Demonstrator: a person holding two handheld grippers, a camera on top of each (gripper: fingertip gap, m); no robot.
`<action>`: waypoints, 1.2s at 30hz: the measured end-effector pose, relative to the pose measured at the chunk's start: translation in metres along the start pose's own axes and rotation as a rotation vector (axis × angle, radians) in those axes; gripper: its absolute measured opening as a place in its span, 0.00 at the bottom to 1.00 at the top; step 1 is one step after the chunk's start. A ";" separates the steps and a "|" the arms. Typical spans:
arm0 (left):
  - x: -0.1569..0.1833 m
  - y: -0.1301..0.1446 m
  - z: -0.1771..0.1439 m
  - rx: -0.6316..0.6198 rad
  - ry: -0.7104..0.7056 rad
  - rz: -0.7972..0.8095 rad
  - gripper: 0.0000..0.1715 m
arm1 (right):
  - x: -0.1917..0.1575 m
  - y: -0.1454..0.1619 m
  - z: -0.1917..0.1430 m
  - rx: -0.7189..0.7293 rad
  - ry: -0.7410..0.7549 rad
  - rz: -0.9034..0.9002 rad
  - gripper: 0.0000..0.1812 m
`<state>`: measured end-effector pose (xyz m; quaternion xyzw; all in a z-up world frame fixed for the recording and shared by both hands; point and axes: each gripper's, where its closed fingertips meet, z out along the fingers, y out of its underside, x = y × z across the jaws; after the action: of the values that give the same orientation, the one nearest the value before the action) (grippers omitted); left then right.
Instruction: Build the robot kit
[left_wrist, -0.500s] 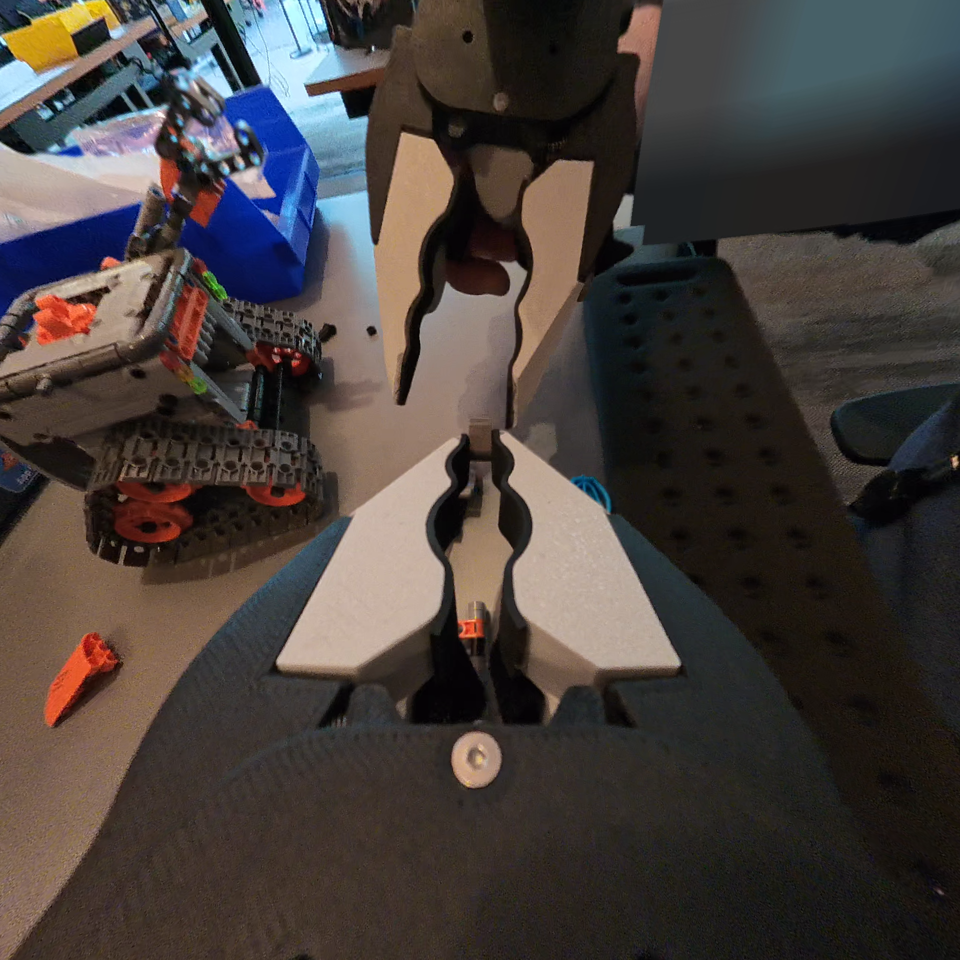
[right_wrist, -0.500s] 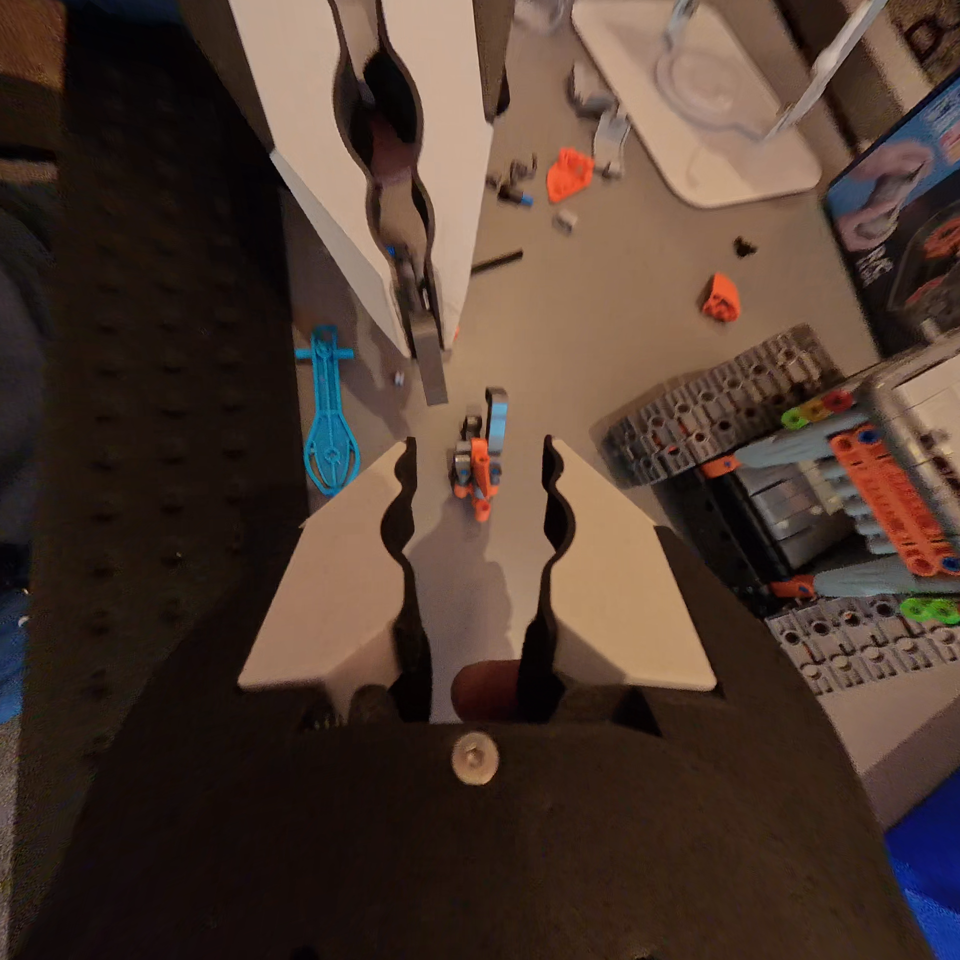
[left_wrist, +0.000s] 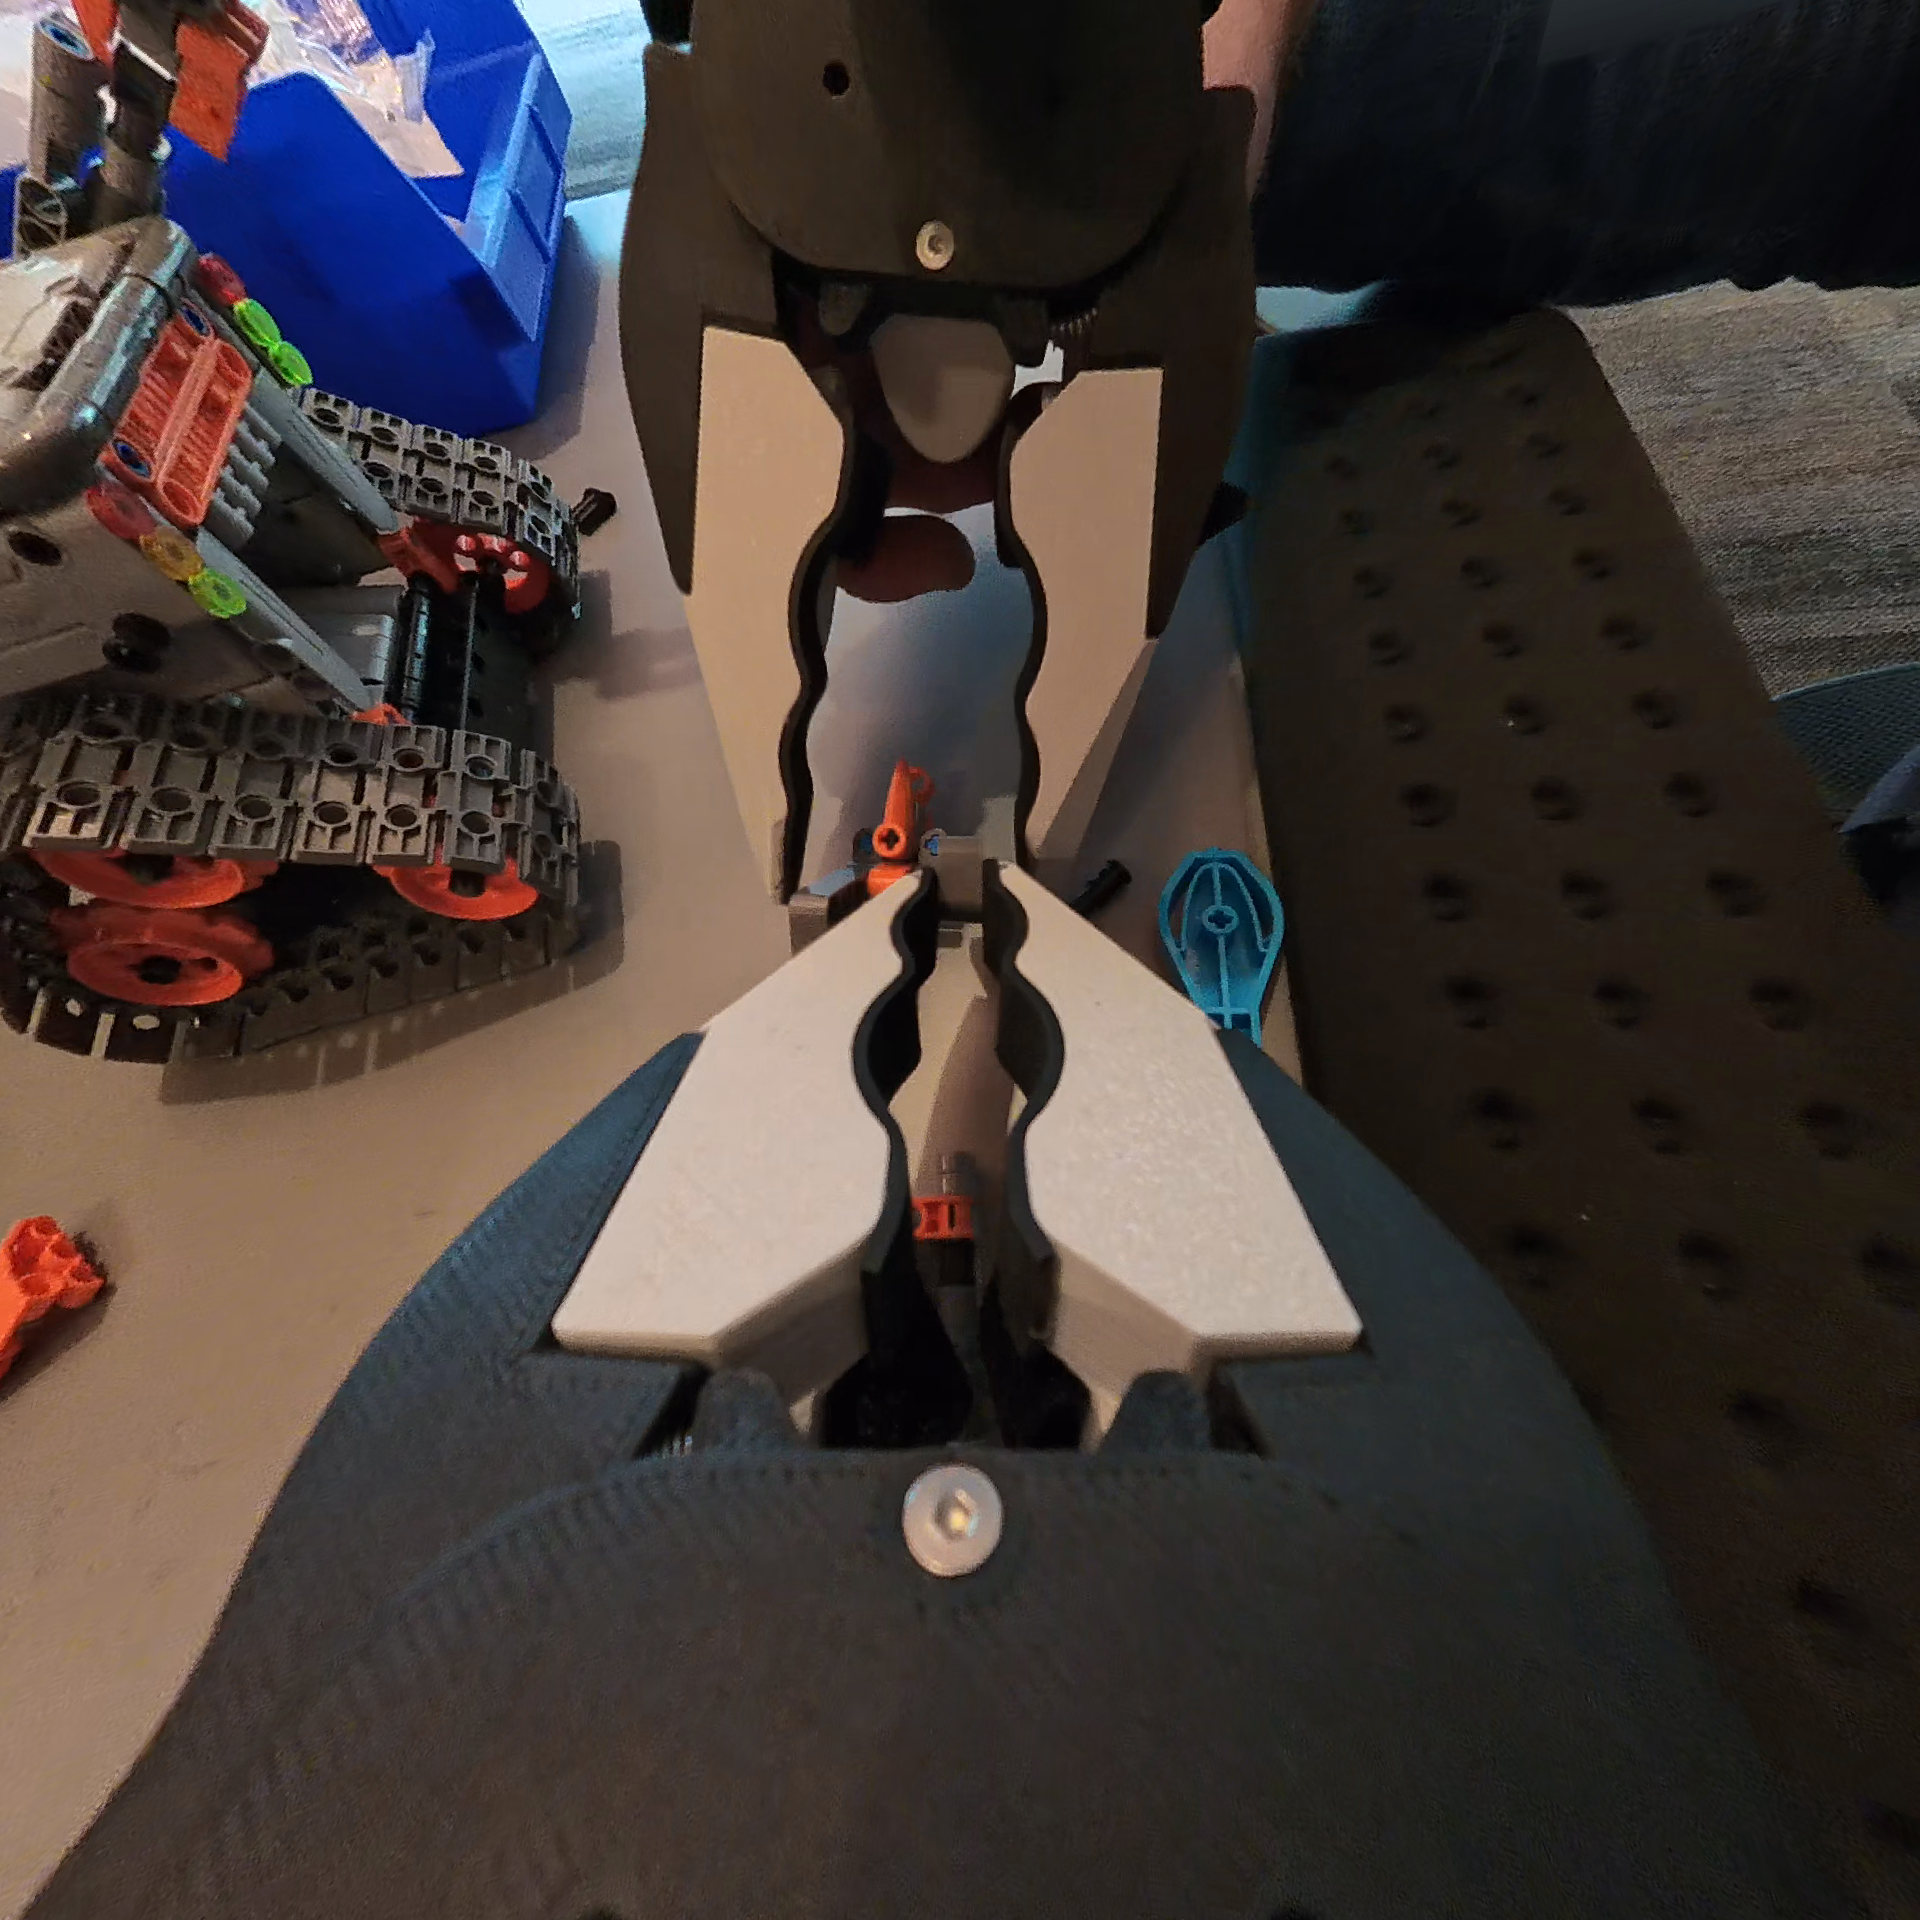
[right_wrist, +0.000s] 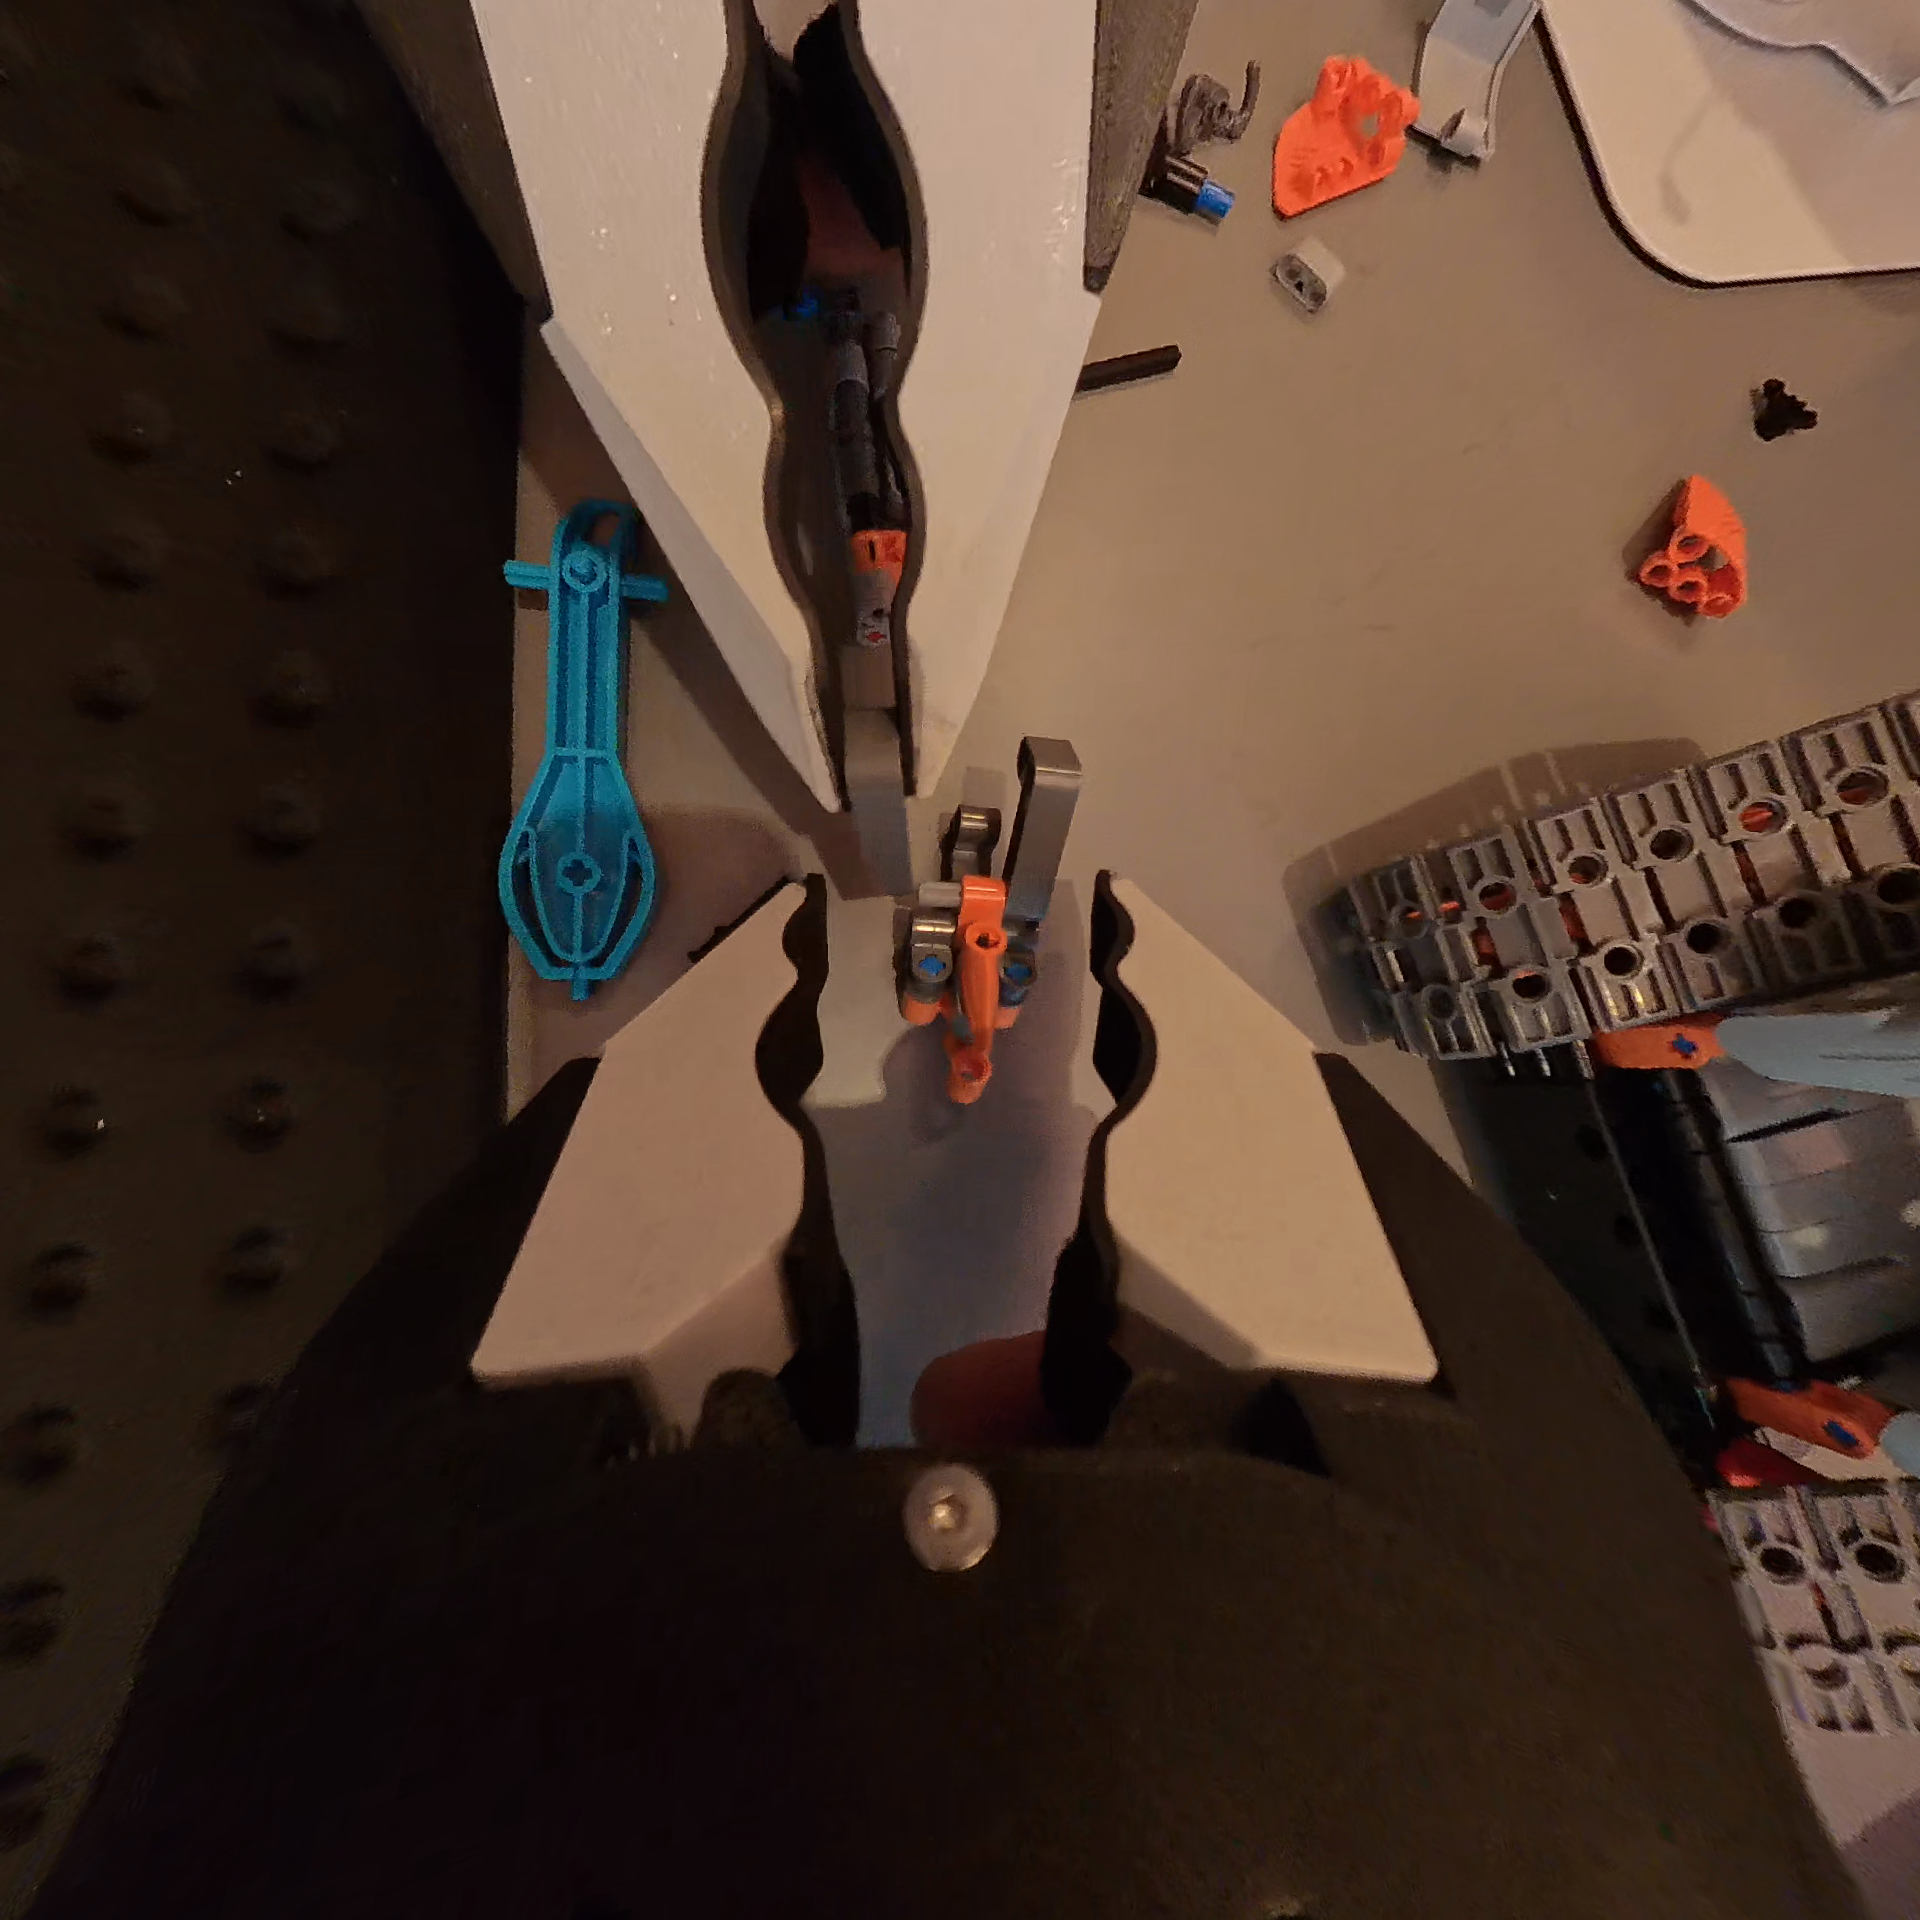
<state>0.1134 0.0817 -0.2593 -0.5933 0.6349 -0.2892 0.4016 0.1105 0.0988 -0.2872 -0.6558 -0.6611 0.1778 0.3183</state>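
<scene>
Between closed left tongs (left_wrist: 961, 883), a half-hidden grey beam (left_wrist: 961, 862); right tongs (right_wrist: 951, 894) gape empty.

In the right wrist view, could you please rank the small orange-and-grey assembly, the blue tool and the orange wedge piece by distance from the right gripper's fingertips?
From the right gripper:
1. Small orange-and-grey assembly, on the table between the open fingertips.
2. Blue tool, to the left at the table's edge.
3. Orange wedge piece, far off to the upper right.
</scene>
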 end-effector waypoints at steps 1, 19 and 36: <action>0.000 0.001 0.001 -0.004 -0.003 -0.001 0.03 | -0.001 0.000 0.001 0.001 -0.002 -0.002 0.26; 0.000 0.004 0.006 -0.005 0.011 -0.019 0.03 | -0.002 0.000 0.006 0.037 -0.007 0.050 0.19; -0.001 0.005 0.007 -0.013 -0.015 -0.033 0.03 | -0.002 0.001 0.004 0.045 0.009 0.079 0.24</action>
<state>0.1168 0.0844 -0.2667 -0.6086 0.6239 -0.2872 0.3975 0.1081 0.0975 -0.2912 -0.6750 -0.6289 0.2022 0.3287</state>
